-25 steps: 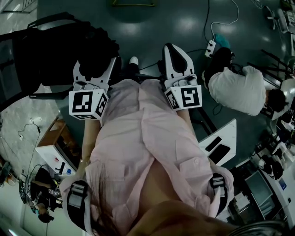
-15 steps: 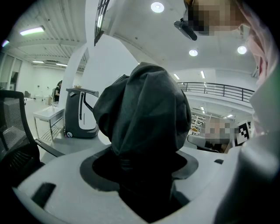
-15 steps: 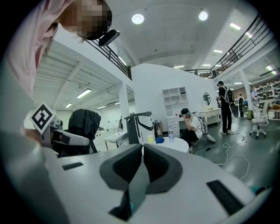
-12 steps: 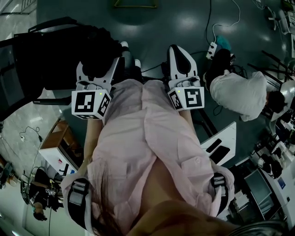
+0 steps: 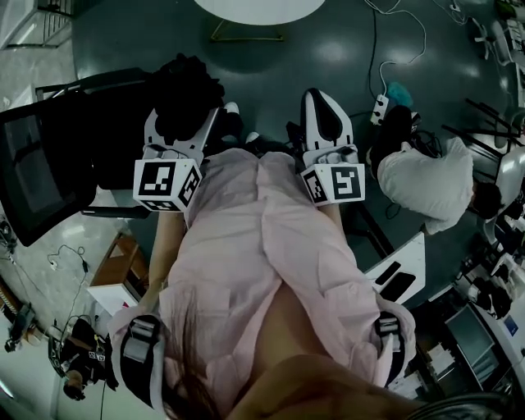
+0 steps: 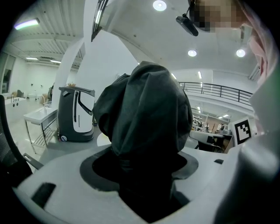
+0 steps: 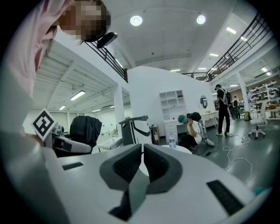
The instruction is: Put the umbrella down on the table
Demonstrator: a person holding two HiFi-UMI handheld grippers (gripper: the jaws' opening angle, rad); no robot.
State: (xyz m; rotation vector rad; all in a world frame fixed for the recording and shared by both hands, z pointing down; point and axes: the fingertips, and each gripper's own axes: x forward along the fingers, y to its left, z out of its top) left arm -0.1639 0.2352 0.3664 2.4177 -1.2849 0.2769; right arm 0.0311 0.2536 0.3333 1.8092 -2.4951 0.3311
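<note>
Edges and room: the round white worktop (image 5: 258,8) lies ahead, cut off by the top edge of the head view. Bare dark floor (image 5: 271,66) separates it from both claws. A black chair (image 5: 41,164) stands close on the left. On the right a crouched person (image 5: 422,176) and a power strip (image 5: 377,84) with its cable take up floor.

Counts: two claws, one umbrella, one worktop, one chair, one bottle.

Left claw (image 5: 182,123): clamped on the folded black umbrella (image 6: 144,118). The bundle stands up out of the jaws and fills the middle of the left gripper view. The umbrella is held in the air, well apart from the worktop.

Right claw (image 7: 142,159): pads together, nothing between them. Beyond it stands the bottle (image 7: 172,140) on the worktop.

Hidden: the umbrella's lower part sits dark inside the claw, so we cannot make out a handle. Our pink shirt (image 5: 262,271) covers the floor below the claws.
</note>
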